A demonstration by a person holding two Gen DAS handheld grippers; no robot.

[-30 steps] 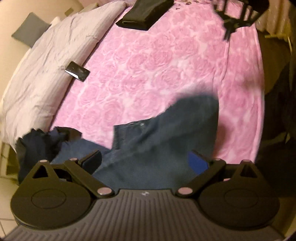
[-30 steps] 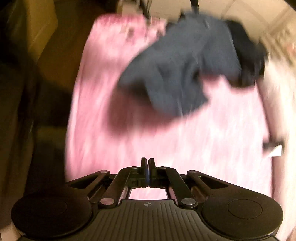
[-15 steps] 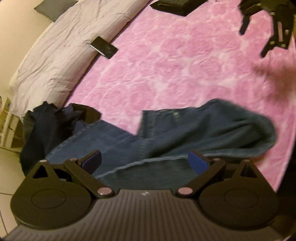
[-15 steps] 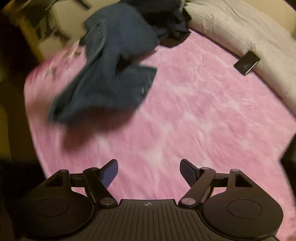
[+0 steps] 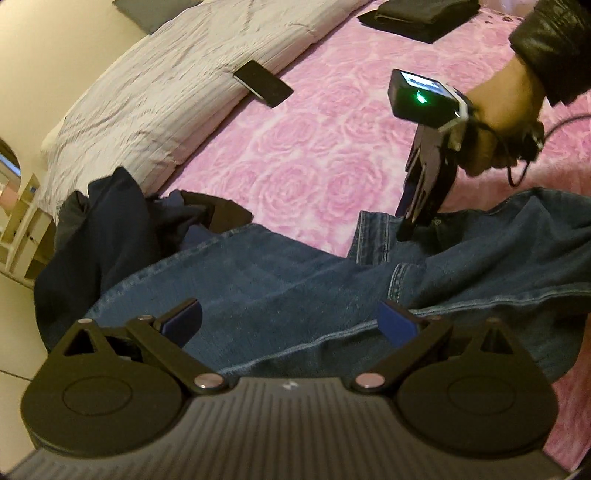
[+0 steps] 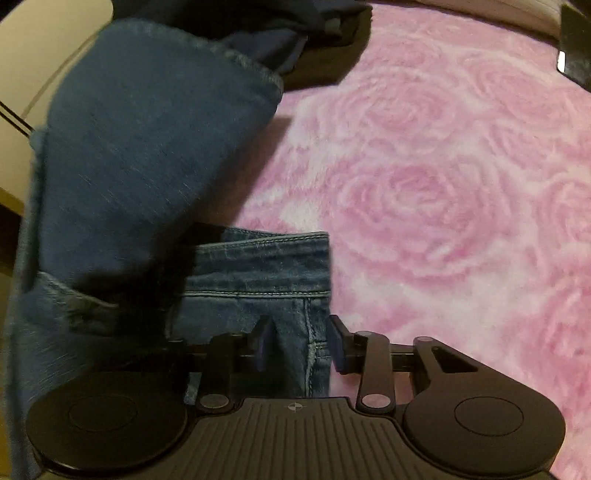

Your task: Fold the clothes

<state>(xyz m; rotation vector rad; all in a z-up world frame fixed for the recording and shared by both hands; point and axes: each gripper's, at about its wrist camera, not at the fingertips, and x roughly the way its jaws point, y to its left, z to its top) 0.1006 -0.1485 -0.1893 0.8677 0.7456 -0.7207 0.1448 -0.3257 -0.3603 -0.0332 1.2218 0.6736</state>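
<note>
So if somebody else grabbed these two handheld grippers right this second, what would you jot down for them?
Left gripper: open, holding nothing, above the jeans.
Right gripper: partly open, fingers either side of the jeans' waistband corner, not yet clamped.
Jeans lie crumpled and unfolded on the pink blanket, one leg bunched over the rest.
A pile of dark clothes waits at the bed's edge. One folded dark garment sits at the far end.
A phone lies near the grey duvet.
Left: grip the waistband, flatten the jeans, fold them, then the pile.
</note>
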